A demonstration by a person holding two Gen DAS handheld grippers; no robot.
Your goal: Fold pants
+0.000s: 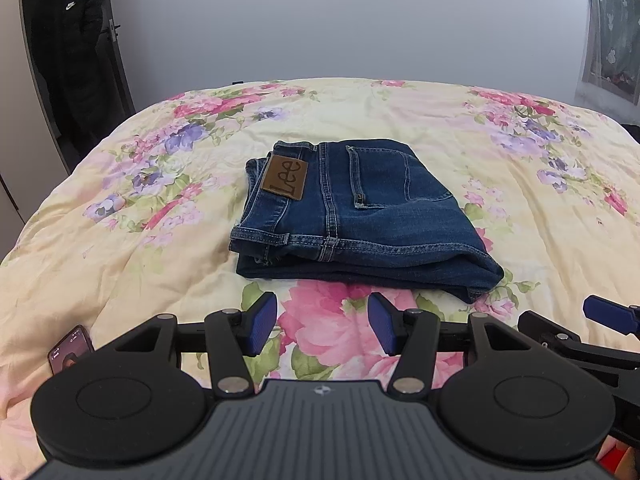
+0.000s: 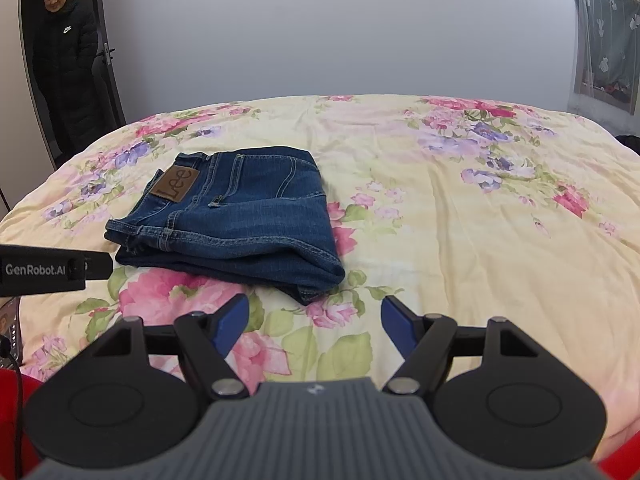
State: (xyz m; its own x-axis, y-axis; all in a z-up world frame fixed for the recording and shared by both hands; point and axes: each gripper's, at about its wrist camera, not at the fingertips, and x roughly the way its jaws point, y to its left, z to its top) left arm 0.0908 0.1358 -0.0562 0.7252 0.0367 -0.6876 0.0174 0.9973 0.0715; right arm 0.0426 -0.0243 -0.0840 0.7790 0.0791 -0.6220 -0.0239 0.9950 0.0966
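Observation:
Dark blue jeans (image 1: 360,216) lie folded into a thick rectangle on the floral quilt (image 1: 120,240), waistband to the left with a brown leather patch (image 1: 285,178) facing up. My left gripper (image 1: 322,326) hovers just short of the near edge of the jeans, open, with only quilt between its blue pads. In the right wrist view the jeans (image 2: 236,216) sit up and to the left. My right gripper (image 2: 314,326) is open over bare quilt, near the jeans' near right corner. The right gripper's tip (image 1: 608,312) shows at the left view's right edge.
A person in a long black coat (image 1: 68,48) stands in the doorway at the far left. A phone (image 1: 70,350) lies on the quilt near the left gripper. A curtained window (image 2: 604,40) is at the far right. The left gripper's body (image 2: 48,270) shows at the left edge.

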